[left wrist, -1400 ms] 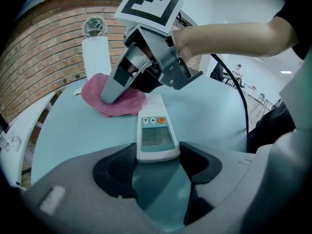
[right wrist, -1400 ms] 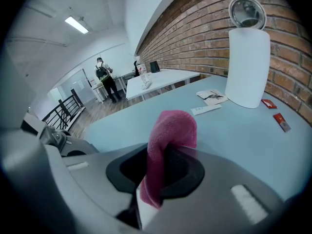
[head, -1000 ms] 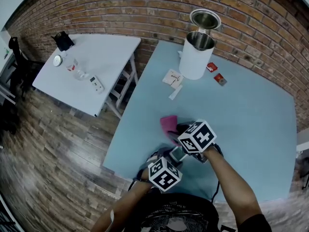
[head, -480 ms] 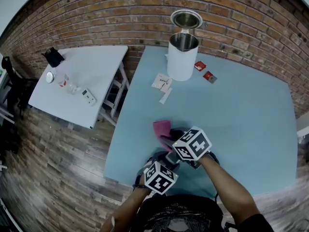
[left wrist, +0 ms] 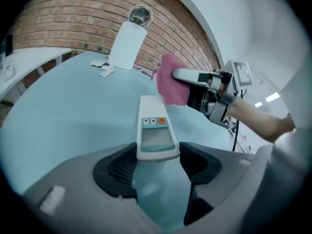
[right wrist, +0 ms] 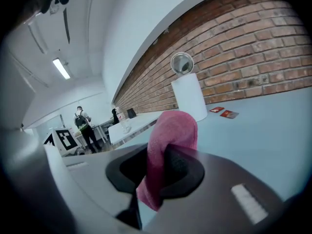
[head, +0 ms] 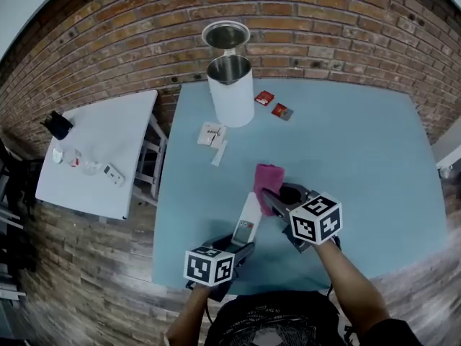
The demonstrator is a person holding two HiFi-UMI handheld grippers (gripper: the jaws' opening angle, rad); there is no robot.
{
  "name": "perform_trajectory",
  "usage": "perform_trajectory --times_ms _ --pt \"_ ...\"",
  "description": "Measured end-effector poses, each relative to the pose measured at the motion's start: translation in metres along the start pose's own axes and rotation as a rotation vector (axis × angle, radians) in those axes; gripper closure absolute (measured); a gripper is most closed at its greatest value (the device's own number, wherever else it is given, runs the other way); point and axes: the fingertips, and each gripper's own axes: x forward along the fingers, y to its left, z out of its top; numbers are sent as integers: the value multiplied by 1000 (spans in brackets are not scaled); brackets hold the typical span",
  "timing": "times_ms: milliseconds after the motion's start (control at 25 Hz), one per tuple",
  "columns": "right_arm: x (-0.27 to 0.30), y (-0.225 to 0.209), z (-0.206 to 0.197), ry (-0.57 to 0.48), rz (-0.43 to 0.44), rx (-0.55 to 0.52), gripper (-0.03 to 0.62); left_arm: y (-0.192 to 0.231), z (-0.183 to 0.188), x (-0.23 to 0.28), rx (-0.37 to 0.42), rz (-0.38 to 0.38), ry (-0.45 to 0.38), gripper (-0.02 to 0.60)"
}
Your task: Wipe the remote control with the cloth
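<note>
**Brick wall** (head: 324, 20): runs along the far edge of the scene.

**Worktop** (head: 374, 135): pale blue and set against the wall. It carries everything named below except the items on the side table.

**Side table** (head: 108, 146): white, to the left of the worktop, with a few small items too small to identify.

**Kettle** (head: 232, 92): white and upright at the far edge of the worktop, lid raised.

**Left gripper** (head: 240, 249): its jaws pinch the near end of the remote control (head: 248, 218). In the left gripper view (left wrist: 157, 161), the remote control (left wrist: 153, 130) extends forward from the jaws, screen and buttons facing up.

**Right gripper** (head: 275, 197): its jaws are pressed on a fold of the pink cloth (head: 268, 177). In the right gripper view (right wrist: 163, 172), the cloth (right wrist: 170, 135) bulges above them.

**Cloth and remote**: the cloth (left wrist: 170, 79) sits at the remote's far end, above the worktop's middle; contact cannot be determined.

**Paper sachets** (head: 212, 135): white, left of the kettle's base.

**Red packets** (head: 274, 104): two, right of the kettle.
</note>
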Motion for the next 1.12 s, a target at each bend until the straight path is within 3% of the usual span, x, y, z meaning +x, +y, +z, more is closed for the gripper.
perform_trajectory --times_ms 200,360,600,960,1120 --pt "-14 -23 -2 -45 -55 45 526 0 4 -5 -192 -98 -41 302" --pt "-11 -26 -8 -38 -59 37 525 -14 4 -8 -472 -320 -85 302" --pt "8 -10 -16 -18 -40 -39 525 -31 17 -19 -744 -565 -164 302" --pt "39 5 -29 12 -31 -99 526 -14 26 -41 -1069 -831 -286 302" --pt "47 12 -29 11 -10 -124 526 -7 27 -47 -1141 -872 -318 302"
